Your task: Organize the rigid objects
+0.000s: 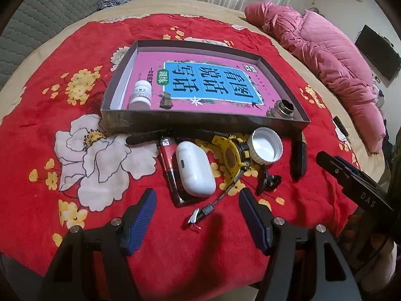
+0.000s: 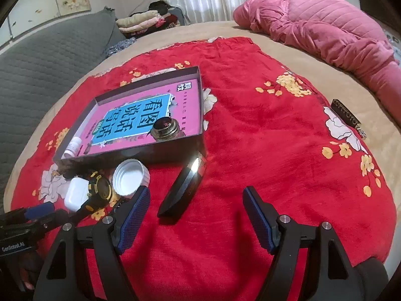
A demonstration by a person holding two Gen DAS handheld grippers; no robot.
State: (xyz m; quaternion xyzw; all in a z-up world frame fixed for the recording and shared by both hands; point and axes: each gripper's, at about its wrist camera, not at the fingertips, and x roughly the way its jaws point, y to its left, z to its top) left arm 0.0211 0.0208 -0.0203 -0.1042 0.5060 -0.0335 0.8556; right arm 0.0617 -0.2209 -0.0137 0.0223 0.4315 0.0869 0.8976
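A shallow dark box [image 1: 200,121] [image 2: 130,154] holds a pink book, a white pill bottle [image 1: 140,94] [image 2: 72,148], and a metal fitting [image 1: 280,109] [image 2: 165,129]. In front of it lie a white earbud case [image 1: 195,168] [image 2: 76,193], a red lighter [image 1: 169,165], a yellow-black watch [image 1: 233,153] [image 2: 99,190], a white cap [image 1: 265,148] [image 2: 130,178], and a black glossy case [image 1: 298,160] [image 2: 183,190]. My left gripper [image 1: 198,213] is open and empty, just short of the earbud case. My right gripper [image 2: 195,208] is open and empty, around the near end of the black case.
Everything sits on a red floral blanket [image 1: 75,155] [image 2: 275,150] on a bed. A pink quilted jacket [image 1: 325,57] [image 2: 325,25] lies at the far right. A small dark bar [image 2: 347,115] lies at the blanket's right edge. A small black clip [image 1: 267,181] lies near the watch.
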